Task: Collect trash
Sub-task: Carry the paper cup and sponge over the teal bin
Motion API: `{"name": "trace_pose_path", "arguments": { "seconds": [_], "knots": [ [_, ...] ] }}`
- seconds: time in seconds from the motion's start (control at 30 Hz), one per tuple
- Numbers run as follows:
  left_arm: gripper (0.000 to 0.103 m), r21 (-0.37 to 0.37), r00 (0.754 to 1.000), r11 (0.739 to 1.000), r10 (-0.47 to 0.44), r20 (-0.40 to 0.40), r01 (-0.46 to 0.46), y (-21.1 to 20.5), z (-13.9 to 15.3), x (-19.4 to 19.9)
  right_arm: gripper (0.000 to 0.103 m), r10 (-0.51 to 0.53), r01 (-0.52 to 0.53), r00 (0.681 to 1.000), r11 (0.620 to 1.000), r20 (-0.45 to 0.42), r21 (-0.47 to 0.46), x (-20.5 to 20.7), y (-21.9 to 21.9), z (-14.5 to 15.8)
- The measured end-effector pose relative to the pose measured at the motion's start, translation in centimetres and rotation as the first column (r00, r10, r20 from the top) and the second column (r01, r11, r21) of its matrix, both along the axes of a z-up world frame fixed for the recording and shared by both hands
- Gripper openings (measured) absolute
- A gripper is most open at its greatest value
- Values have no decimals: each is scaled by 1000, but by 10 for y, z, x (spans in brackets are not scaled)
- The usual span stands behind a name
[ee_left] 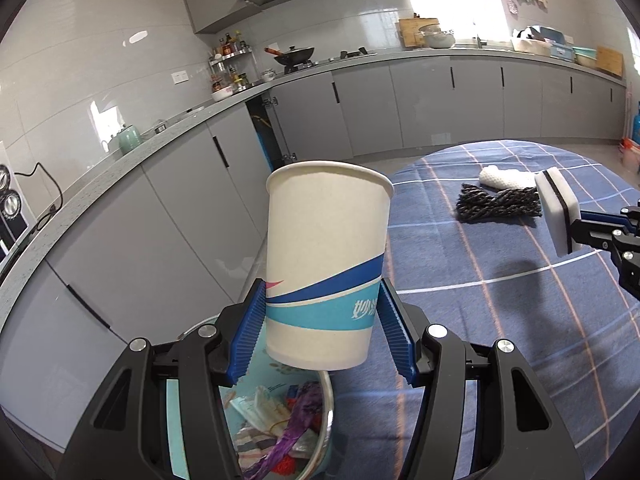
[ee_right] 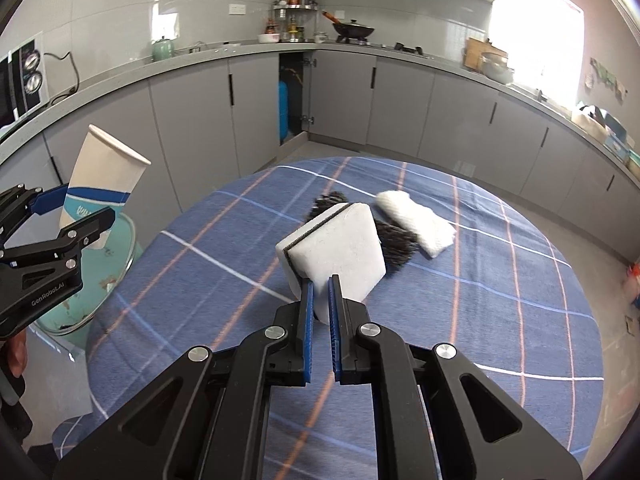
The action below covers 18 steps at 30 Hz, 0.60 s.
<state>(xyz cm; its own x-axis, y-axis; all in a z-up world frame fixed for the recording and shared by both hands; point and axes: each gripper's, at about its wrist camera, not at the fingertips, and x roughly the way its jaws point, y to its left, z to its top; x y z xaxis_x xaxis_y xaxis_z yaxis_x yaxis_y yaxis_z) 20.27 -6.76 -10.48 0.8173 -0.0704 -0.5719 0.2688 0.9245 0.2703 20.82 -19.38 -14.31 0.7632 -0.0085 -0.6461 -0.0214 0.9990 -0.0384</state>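
My left gripper is shut on a white paper cup with blue bands, held upright above a teal bin with a metal rim that holds wrappers and scraps. The cup and bin also show at the left of the right wrist view. My right gripper is shut on a white sponge with a black layer, held above the blue plaid tablecloth. The sponge shows at the right of the left wrist view. A dark rope bundle and a white cloth roll lie on the table.
Grey kitchen cabinets and a worktop run along the walls behind the round table. One cabinet door stands open with a blue gas cylinder inside. The bin stands just off the table's left edge.
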Motion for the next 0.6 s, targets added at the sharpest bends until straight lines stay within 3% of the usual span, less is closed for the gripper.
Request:
{"name": "trace_pose_path", "arguments": {
  "seconds": [0.6],
  "knots": [
    [56, 33, 995, 995, 96, 16, -96, 59, 0, -10, 8, 122, -122, 993, 993, 6, -10, 1, 62, 2]
  ]
}}
